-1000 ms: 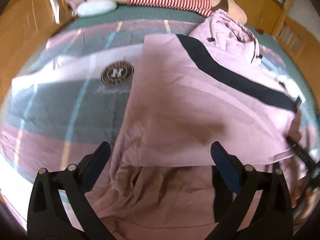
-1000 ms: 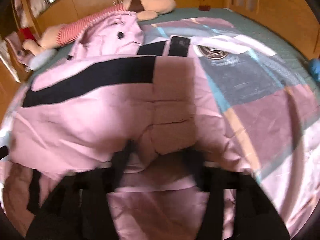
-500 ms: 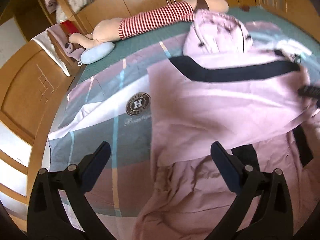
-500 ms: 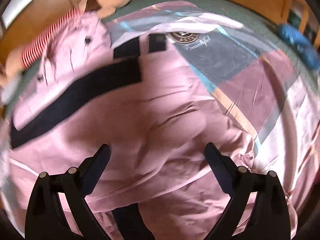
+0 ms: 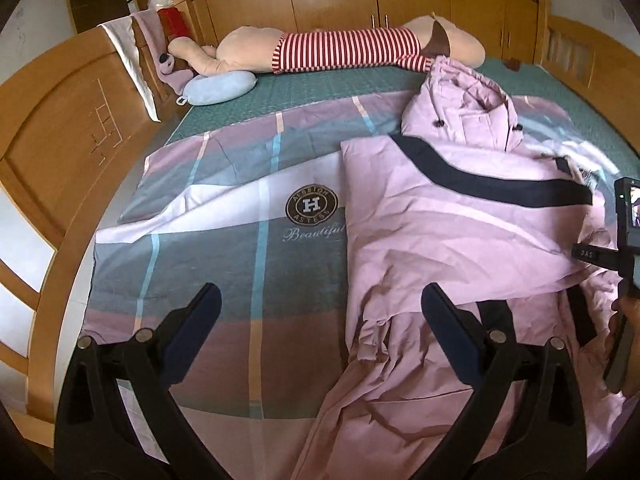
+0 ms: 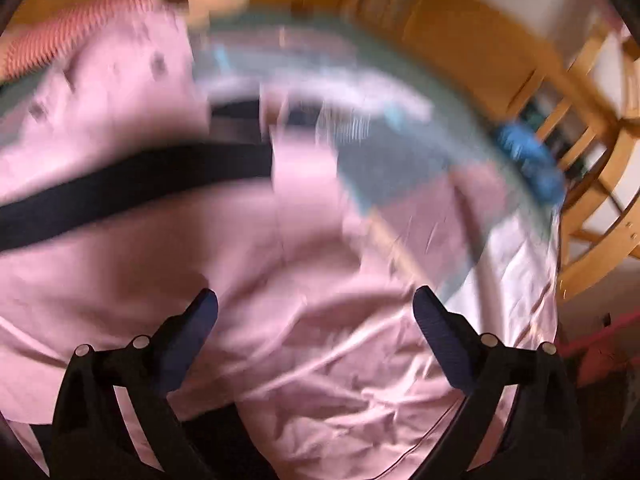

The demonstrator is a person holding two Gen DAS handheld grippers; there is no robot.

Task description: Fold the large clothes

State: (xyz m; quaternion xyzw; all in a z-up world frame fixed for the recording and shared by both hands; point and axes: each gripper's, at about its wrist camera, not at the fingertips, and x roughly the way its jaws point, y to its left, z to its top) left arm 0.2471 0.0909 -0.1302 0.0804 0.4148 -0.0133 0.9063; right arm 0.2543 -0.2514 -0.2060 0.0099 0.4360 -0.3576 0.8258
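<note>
Plainly both grippers' jaws gape empty, though blur smears the pink jacket (image 6: 304, 264).

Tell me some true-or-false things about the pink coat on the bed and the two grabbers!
1. The pink coat has a dark stripe across it. True.
2. The left gripper is pinching the coat. False: its jaws are open and hold nothing.
3. A striped plush toy lies at the far end of the bed. True.
4. The right gripper is shut. False: its jaws are spread wide above the coat.
5. The coat's hood points toward the plush toy. True.
</note>
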